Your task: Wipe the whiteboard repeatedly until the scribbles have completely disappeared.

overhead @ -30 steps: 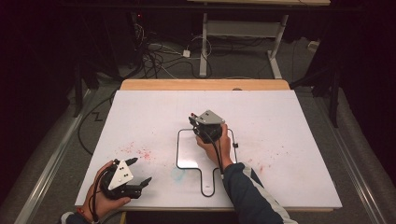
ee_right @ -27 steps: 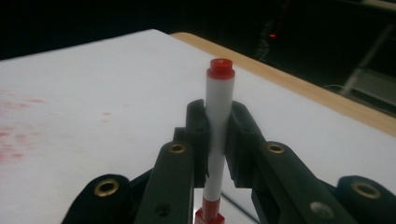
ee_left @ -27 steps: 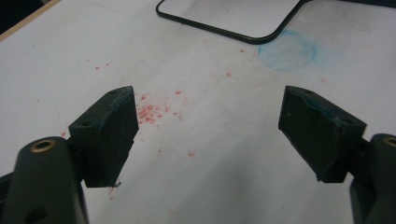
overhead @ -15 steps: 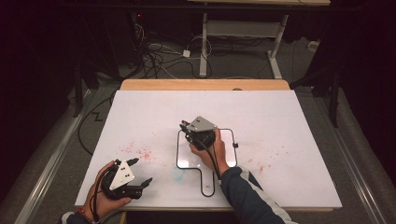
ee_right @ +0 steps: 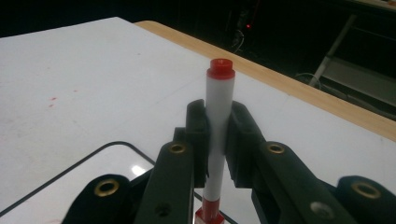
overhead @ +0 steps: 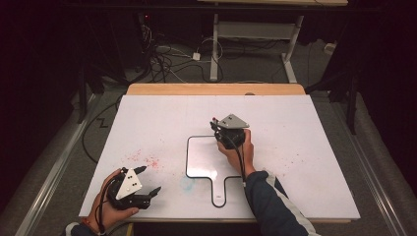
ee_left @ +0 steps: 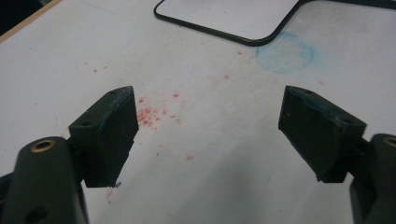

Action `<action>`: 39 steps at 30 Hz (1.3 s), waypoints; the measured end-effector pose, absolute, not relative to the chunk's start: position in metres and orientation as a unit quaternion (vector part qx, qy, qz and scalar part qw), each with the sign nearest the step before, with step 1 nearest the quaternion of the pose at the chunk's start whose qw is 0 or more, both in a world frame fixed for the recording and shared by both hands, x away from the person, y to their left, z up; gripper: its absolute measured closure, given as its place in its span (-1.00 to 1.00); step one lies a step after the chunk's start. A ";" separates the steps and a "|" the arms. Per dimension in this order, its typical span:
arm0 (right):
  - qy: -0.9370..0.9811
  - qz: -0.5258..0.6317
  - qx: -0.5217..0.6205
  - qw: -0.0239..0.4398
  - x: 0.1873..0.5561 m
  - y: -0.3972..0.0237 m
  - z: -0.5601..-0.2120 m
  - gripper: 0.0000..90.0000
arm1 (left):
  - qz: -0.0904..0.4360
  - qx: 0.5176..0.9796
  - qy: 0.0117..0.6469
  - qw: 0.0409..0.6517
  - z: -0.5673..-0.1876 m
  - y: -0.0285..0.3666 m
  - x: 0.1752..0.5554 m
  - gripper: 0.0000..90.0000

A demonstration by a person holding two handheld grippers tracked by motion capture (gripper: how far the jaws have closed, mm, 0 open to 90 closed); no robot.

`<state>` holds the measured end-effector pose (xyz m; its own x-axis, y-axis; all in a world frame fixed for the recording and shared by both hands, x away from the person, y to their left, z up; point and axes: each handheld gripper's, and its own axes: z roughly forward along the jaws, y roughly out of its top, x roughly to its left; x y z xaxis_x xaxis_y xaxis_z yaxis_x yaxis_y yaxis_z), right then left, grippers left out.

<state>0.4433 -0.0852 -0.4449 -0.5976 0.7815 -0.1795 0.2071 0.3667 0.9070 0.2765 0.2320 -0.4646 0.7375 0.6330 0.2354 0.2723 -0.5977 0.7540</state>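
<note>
Right tongs: clamped on red marker, held upright above whiteboard for writing.
Left tongs: spread wide, nothing held, parked left of whiteboard.

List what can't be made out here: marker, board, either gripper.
- Marker tip, right gripper view: cut off by the bottom edge, behind the right gripper.
- Marker, high view: too small to read.
- Whiteboard, high view: right edge hidden by the hand.
- Left gripper, left gripper view: body cut off.

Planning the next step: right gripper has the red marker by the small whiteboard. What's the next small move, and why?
Probably lower the marker tip onto the whiteboard. The right gripper is shut on the marker, held upright at the board's far right corner, and the board's surface looks blank. The left gripper sits open, away from the board.
</note>
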 end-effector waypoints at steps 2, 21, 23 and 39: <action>0.769 0.455 0.318 0.319 0.442 -0.087 -0.445 0.81 | 0.247 0.858 0.265 0.364 -0.465 0.232 0.277 -0.58; 0.758 0.446 0.335 0.338 0.441 -0.110 -0.445 0.81 | 0.248 0.857 0.267 0.364 -0.465 0.233 0.277 -0.58; 0.757 0.448 0.336 0.336 0.441 -0.110 -0.445 0.81 | 0.248 0.858 0.265 0.363 -0.465 0.232 0.277 -0.58; 0.747 0.446 0.369 0.328 0.439 -0.139 -0.442 0.81 | 0.243 0.861 0.263 0.360 -0.466 0.230 0.278 -0.58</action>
